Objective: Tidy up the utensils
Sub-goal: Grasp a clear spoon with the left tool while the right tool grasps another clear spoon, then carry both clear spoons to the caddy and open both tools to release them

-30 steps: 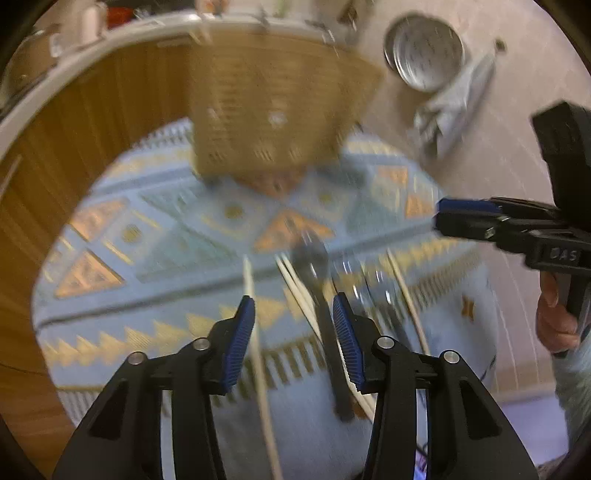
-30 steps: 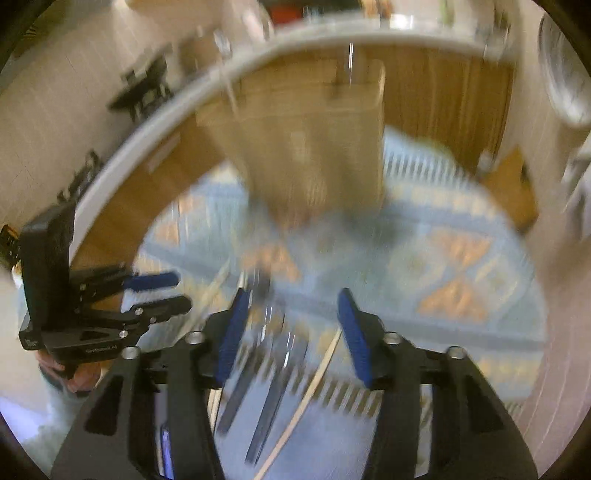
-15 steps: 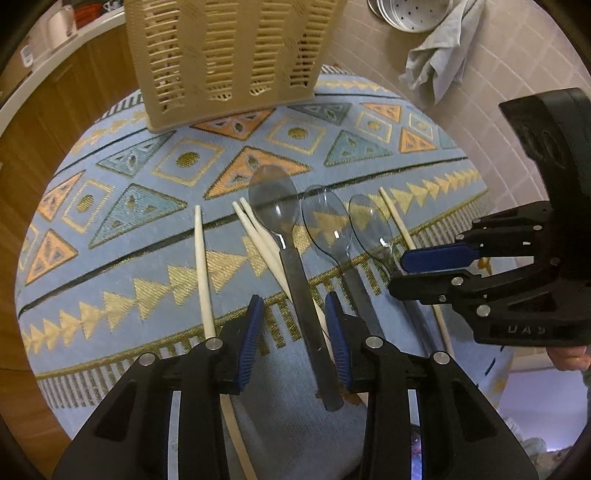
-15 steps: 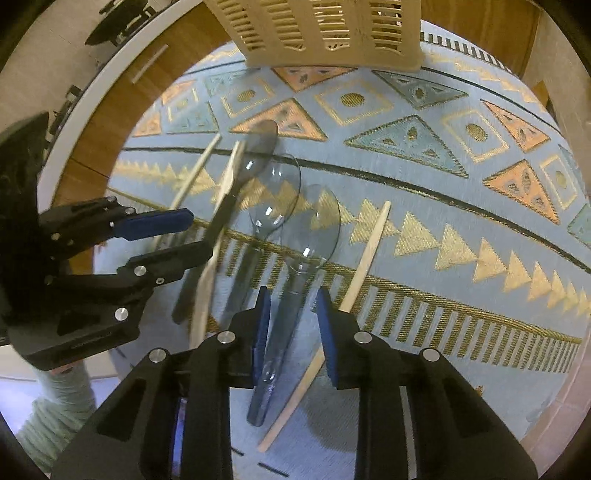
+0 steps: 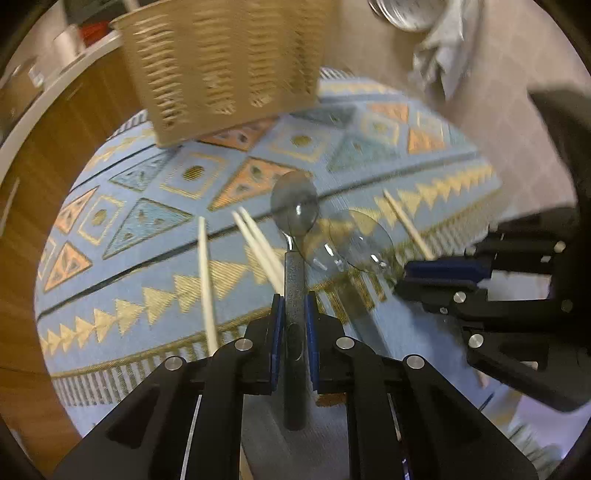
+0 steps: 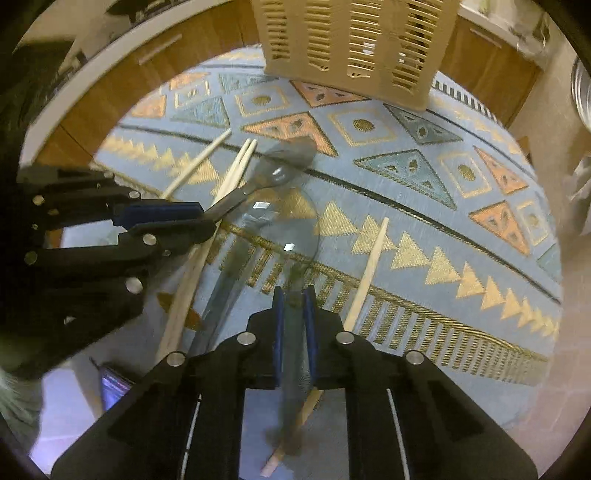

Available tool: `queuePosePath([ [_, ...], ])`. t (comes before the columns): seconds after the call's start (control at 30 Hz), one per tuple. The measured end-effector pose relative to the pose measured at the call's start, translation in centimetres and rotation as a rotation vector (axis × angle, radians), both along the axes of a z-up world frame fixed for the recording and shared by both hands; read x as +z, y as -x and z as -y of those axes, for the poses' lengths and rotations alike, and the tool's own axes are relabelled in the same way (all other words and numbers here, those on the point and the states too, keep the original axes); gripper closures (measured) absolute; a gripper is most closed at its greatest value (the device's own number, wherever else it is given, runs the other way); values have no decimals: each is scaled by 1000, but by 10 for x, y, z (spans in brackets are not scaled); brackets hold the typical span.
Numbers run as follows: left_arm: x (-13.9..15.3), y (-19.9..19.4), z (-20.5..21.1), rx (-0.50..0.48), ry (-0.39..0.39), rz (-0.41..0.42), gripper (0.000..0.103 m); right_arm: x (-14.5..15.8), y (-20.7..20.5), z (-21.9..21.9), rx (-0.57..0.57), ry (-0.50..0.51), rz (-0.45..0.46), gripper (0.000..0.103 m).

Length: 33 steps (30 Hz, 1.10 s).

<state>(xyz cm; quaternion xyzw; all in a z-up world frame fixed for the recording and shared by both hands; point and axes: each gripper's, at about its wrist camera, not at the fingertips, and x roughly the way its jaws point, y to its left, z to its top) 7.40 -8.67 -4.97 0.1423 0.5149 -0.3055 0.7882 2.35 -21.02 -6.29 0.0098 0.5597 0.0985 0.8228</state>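
My left gripper (image 5: 294, 301) is shut on the dark handle of a clear plastic spoon (image 5: 294, 206), lifted slightly over the patterned mat (image 5: 155, 295). My right gripper (image 6: 293, 295) is shut on the handle of another clear spoon (image 6: 291, 229). The left gripper also shows in the right wrist view (image 6: 177, 218), holding its spoon (image 6: 284, 162). The right gripper shows in the left wrist view (image 5: 436, 277). A third clear spoon (image 6: 225, 280) lies between them. Several wooden chopsticks (image 5: 205, 273) (image 6: 369, 266) lie on the mat. A beige slotted utensil basket (image 5: 221, 62) (image 6: 354, 44) stands at the far end.
The mat lies on a wooden table (image 5: 40, 155) with a rounded edge. A grey cloth (image 5: 439, 44) and a metal plate (image 5: 410, 11) lie on the tiled floor at the upper right. A phone-like object (image 6: 114, 384) lies near the table's front edge.
Both grippers have closed on spoon handles. The left spoon has risen off the mat, and the right spoon has tilted up with its gripper.
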Motion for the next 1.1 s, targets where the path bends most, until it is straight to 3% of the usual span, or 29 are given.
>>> queuePosePath([
  [0.3,13,-27,-50,154,129,-43,93,20,-11,18,-50,-47,52,94],
  [0.57,8,-52,-95,352,79,3,93,25,-37,56,-95,20,52,94],
  [0.87,-3,-69,-105,389,60,-12,91,8,-53,94,-167,62,25,94],
  [0.9,-1,-70,-105,381,52,-5,85,6,-53,96,-171,60,25,93],
  [0.93,0,-71,-104,379,45,1,72,4,-53,98,-173,60,20,93],
  [0.97,1,-73,-102,376,36,8,67,2,-54,100,-171,57,6,93],
  [1.1,-4,-87,-95,342,7,-2,66,-3,-57,98,-163,60,-11,92],
])
